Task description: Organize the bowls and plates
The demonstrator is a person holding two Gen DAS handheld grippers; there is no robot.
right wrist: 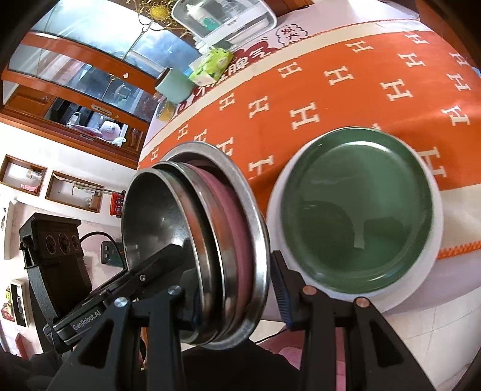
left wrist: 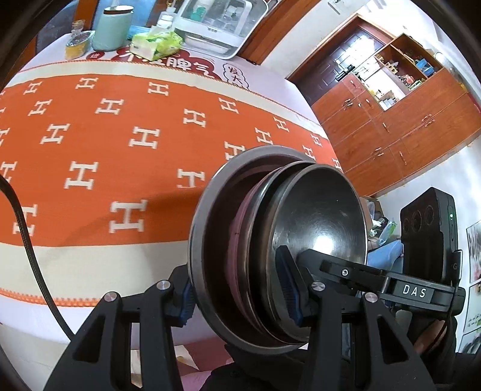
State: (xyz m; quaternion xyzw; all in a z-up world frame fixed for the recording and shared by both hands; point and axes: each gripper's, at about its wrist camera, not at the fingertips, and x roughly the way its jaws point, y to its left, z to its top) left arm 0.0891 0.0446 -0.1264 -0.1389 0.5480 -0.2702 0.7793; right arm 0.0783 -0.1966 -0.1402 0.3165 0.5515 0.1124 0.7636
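Left gripper: jaws narrow, clamped across the rim of a nested stack of steel dishes; 1 blue-padded finger presses the outer underside, the other sits inside the innermost bowl
Right gripper: jaws clamped across the same stack from the opposite edge, 1 finger inside the bowl, the other against the outer wall
Stack: tipped on edge, held off the desk at its near corner; a wide steel plate outermost, then a pink plate, then 2 steel rims, with a steel bowl innermost
Green plate: lies flat on the desk, resting on a white plate whose rim shows around it; just beside the stack in the right wrist view
Desk: covered by an orange cloth with white H marks and cream borders
Far edge of desk: mint canister, green tissue pack, white appliance on a steel tray
Background: wooden cabinet
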